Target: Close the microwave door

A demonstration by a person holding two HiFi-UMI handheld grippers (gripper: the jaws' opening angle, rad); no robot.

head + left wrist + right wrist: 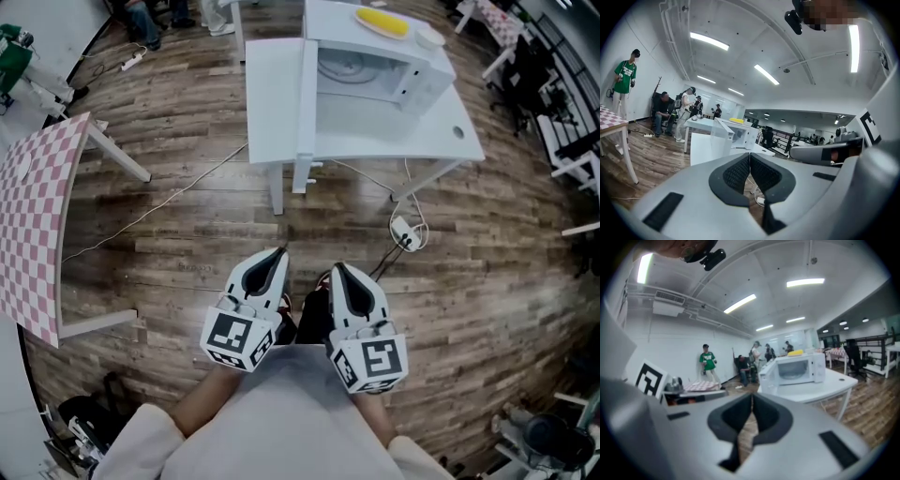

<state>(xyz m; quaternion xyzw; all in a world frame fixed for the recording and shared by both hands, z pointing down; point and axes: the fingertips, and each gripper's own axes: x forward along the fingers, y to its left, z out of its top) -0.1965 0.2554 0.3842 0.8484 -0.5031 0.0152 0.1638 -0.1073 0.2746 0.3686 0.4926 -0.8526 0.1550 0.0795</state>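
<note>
A white microwave (pixel 380 66) stands on a white table (pixel 375 141) far ahead of me. Its door (pixel 307 89) is swung wide open and points toward me, so the cavity shows. The right gripper view shows the same microwave (pixel 799 367) with its open door (pixel 768 376) at the left; the left gripper view shows it small (pixel 740 132). My left gripper (pixel 278 253) and right gripper (pixel 337 269) hang side by side close to my body over the wood floor, well short of the table. Both are shut on nothing, as their own views show for the left gripper (pixel 750 158) and the right gripper (pixel 752 400).
A yellow object (pixel 382 21) and a white dish (pixel 430 37) lie on top of the microwave. A pink checkered table (pixel 37 211) stands at the left. A power strip with cables (pixel 405 232) lies on the floor under the white table. People stand at the back; chairs are at the right.
</note>
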